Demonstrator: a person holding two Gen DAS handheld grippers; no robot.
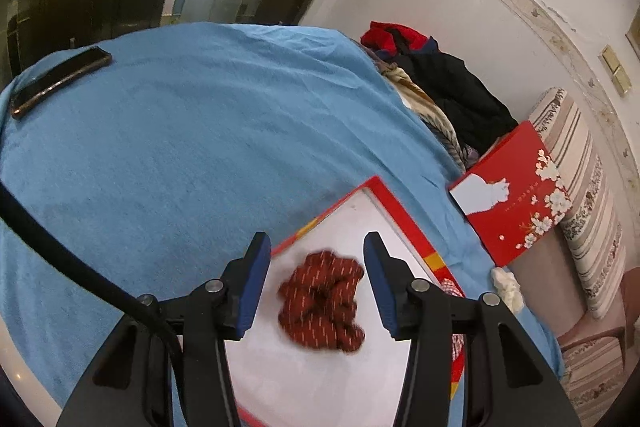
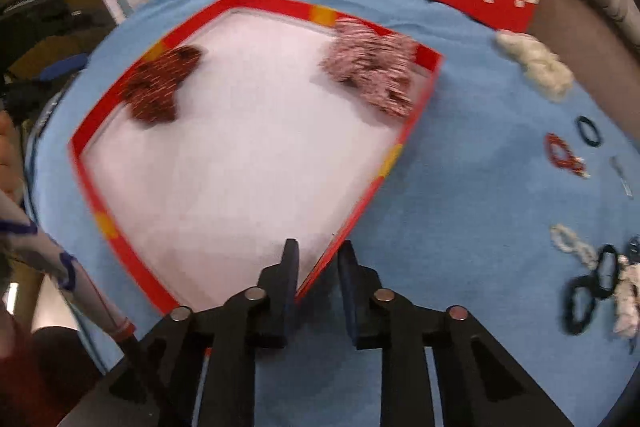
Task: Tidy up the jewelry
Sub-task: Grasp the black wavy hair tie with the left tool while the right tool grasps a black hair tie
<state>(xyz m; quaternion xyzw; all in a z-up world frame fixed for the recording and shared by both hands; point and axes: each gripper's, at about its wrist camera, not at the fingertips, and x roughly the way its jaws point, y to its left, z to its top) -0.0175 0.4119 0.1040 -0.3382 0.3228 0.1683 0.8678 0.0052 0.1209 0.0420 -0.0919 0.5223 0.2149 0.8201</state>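
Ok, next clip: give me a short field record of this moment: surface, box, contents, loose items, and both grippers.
surface: blue cloth
box: red-rimmed tray, white inside
contents: dark red scrunchie, pink scrunchie
lid: red lid, beside tray
loose items: white scrunchie, red tie, black ties, on cloth right of tray
phone: phone, far corner
left gripper: jaws open, over dark red scrunchie
right gripper: jaws straddle tray's near rim; grip unclear

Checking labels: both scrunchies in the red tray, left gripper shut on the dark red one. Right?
Not quite. In the left wrist view the left gripper is open above the dark red scrunchie, not gripping it. Both scrunchies are in the red tray, including the pink one.
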